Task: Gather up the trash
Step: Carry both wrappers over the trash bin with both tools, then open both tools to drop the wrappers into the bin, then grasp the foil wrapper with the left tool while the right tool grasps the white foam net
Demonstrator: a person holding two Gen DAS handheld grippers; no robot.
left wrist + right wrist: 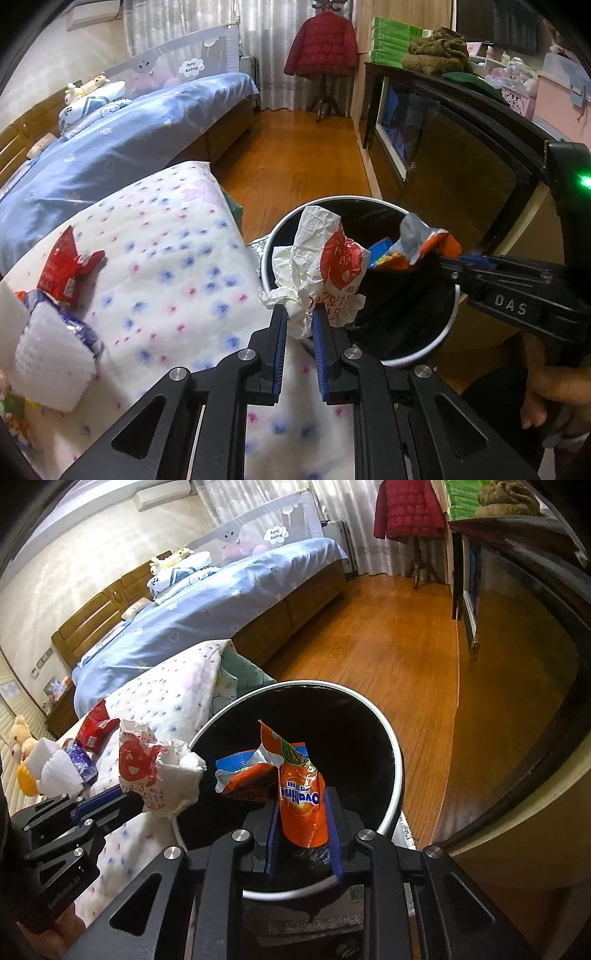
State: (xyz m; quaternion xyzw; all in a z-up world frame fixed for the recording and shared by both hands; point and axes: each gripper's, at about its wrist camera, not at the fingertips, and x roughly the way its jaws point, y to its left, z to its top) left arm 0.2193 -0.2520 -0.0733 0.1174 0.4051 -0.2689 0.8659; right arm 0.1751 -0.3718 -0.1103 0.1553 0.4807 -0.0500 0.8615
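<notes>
Right gripper [302, 834] nearest us is clamped on the orange Ovaltine wrapper [299, 794], long axis upright, already over the black bin [391, 738], while left gripper [298, 325] w/ jaws pinching the crumpled white paper [321, 266] sits at the bin's left rim, so we'd guess both just let go.

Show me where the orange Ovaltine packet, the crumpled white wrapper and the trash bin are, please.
Orange Ovaltine packet [301, 808]: right wrist view, on its printed orange face.
Crumpled white wrapper [314, 254]: left wrist view, on its creased white middle.
Trash bin [397, 760]: right wrist view, on its pale rim.
</notes>
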